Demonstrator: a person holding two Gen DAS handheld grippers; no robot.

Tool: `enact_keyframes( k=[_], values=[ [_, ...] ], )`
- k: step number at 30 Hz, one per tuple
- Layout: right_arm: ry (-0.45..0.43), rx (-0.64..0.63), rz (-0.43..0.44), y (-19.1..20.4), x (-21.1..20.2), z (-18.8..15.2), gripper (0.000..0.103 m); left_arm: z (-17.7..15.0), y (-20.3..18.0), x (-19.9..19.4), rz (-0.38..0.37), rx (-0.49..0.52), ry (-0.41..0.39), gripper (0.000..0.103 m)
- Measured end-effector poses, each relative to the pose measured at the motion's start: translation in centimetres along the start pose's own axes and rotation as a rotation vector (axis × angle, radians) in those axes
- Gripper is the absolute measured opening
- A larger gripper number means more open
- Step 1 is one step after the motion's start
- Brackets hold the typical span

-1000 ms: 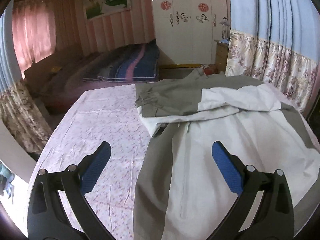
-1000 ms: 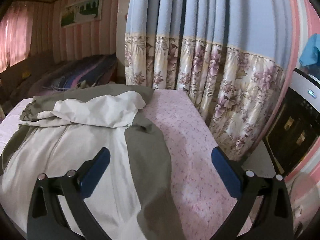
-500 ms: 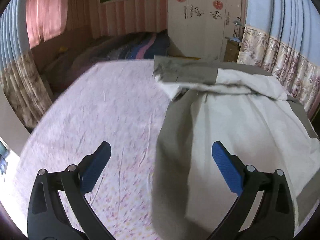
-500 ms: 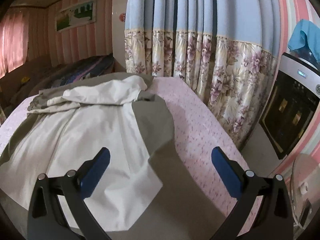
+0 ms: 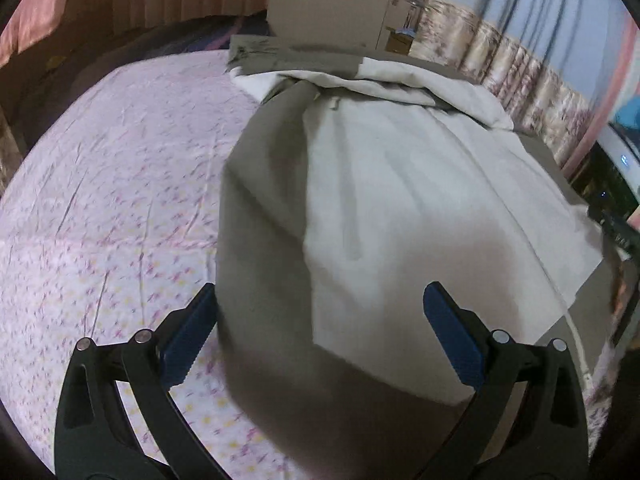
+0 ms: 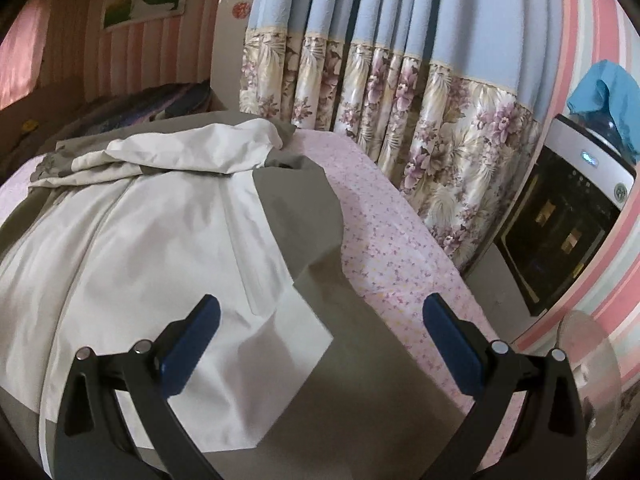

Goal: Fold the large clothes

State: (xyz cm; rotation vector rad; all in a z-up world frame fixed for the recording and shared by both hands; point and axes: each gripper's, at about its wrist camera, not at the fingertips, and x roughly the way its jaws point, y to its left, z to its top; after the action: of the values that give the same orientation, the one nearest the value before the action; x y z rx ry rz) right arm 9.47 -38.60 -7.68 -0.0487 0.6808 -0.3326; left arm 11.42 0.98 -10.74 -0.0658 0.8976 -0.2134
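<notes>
Jacket point(image 5: 400, 208) is the target: grey and off-white, spread on the pink floral sheet point(image 5: 100, 184), sleeves bunched across its far end. Left gripper point(image 5: 320, 336): fingers wide apart, holding nothing, above the near grey hem with the left pad point(image 5: 188, 340) at the garment's left edge. Right gripper point(image 6: 320, 336): fingers likewise apart and empty, over the near right corner, just beside bare sheet point(image 6: 400, 248). Judgement: next step is pinching the two near corners. Bite both fabric layers, grip level, then lift evenly toward the far end. Curtain point(image 6: 380, 80) hangs at the right.
</notes>
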Motion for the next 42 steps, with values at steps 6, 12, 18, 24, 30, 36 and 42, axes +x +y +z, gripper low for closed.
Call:
enact_keyframes(
  k=[6, 12, 18, 24, 30, 36, 42],
  values=[
    [0.126, -0.052, 0.001, -1.7, 2.4, 1.4, 0.101, 0.9, 0.0, 0.5, 0.024, 0.01, 0.002, 0.066],
    [0.375, 0.072, 0.256, -2.7, 5.9, -0.3, 0.021, 2.1, 2.3, -0.1, -0.017, -0.029, 0.035, 0.017],
    [0.275, 0.003, 0.379, 0.2, 0.8, 0.9, 0.003, 4.0, 2.6, -4.7, 0.02, 0.062, -0.076, 0.008],
    [0.195, -0.083, 0.273, 0.7, -2.1, 1.1, 0.003, 3.7, 6.2, -7.4, 0.311, 0.09, -0.109, 0.0],
    [0.201, 0.074, 0.218, -2.8, 0.5, 0.2, 0.037, 1.0, 8.6, -6.5, 0.268, 0.04, -0.023, 0.075],
    [0.173, 0.097, 0.205, -3.3, -0.2, 0.4, 0.052, 1.0, 6.1, -6.5, 0.041, 0.016, -0.065, 0.093],
    [0.218, 0.099, 0.22, -3.6, 0.1, -1.1, 0.052, 0.4, 2.8, -3.7, -0.057, 0.047, 0.007, 0.093]
  ],
)
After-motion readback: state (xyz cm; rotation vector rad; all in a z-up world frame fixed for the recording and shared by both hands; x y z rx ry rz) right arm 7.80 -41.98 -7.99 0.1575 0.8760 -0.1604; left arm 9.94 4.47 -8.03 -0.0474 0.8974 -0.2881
